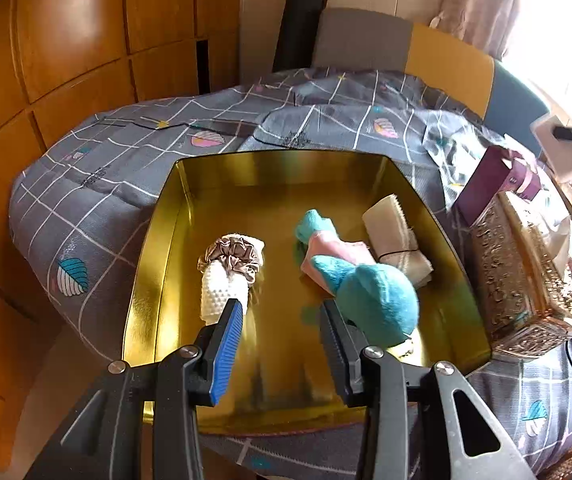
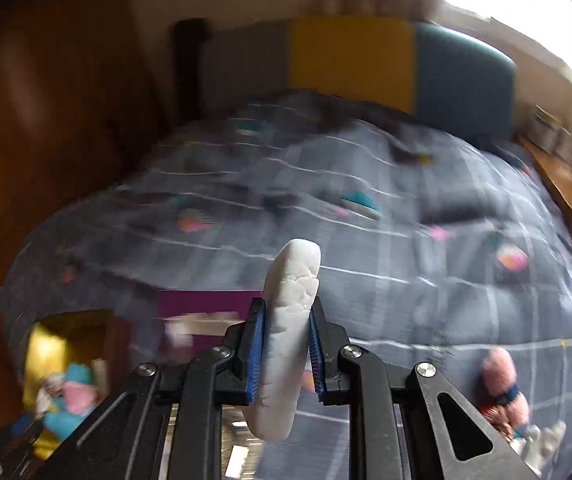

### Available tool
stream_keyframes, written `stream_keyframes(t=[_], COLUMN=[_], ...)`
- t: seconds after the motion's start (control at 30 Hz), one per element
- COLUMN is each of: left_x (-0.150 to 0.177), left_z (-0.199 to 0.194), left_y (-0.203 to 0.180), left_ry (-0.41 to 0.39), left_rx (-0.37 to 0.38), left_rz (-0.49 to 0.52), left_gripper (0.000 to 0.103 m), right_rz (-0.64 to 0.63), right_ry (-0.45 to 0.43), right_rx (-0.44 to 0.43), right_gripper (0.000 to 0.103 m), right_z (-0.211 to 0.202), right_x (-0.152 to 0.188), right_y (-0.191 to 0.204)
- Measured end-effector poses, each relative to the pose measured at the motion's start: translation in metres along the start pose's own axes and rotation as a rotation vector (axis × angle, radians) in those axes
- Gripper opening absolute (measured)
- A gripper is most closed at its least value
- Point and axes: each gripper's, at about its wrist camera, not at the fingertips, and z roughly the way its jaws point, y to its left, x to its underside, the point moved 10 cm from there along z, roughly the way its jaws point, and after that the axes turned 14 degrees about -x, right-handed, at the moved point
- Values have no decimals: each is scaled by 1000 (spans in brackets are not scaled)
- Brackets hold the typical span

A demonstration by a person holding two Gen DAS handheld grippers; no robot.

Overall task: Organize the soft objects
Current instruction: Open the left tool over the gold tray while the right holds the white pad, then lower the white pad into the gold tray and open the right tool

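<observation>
A gold tin tray (image 1: pixel 158 240) lies on the bed and holds soft items: a white knobbly roll with a beige scrunchie (image 1: pixel 230 264), a teal and pink sock bundle (image 1: pixel 325 256), a teal knitted piece (image 1: pixel 381 300) and a folded cream cloth (image 1: pixel 397 240). My left gripper (image 1: pixel 282 312) is open and empty above the tray's near part, between the white roll and the teal piece. My right gripper (image 2: pixel 286 344) is shut on a white spongy pad (image 2: pixel 289 312), held upright above the bed. The tray shows blurred at lower left in the right wrist view (image 2: pixel 46 344).
A grey patterned quilt (image 1: pixel 98 184) covers the bed. An ornate metal box (image 1: pixel 521 272) and a purple box (image 1: pixel 485 188) stand right of the tray. A pink knitted toy (image 2: pixel 501 376) lies on the quilt at lower right. Wooden wardrobe panels stand left.
</observation>
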Motion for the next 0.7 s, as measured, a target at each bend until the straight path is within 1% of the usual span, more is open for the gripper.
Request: stream_keyframes(t=[0.07, 0.17, 0.27, 0.37, 0.47, 0.53, 0.63, 0.7], left_x=[0, -1, -1, -1, 0, 0, 1, 1], left_z=[-3, -9, -15, -20, -27, -29, -32, -32], left_y=[1, 2, 3, 2, 1, 1, 1, 0], left_ry=[1, -8, -26, -48, -66, -71, -74, -72], left_rx=[4, 0, -7, -16, -20, -21, -19, -15], left_rz=[-9, -23, -23, -8, 0, 0, -3, -3], left_gripper=[40, 40, 40, 40, 40, 40, 40, 40], right_rz=[-81, -163, -213, -277, -330, -352, -350, -368], right_ry=[12, 45, 98, 169, 235, 269, 302, 306], right_rx=[-61, -150, -267, -345, -365, -351, -341, -306], right_gripper=[21, 21, 21, 21, 21, 21, 21, 21], right_z=[3, 9, 14, 24, 40, 53, 71, 83], right_x=[4, 22, 53, 89, 125, 144, 161, 165], right_y=[48, 106, 153, 191, 212, 220, 229, 232])
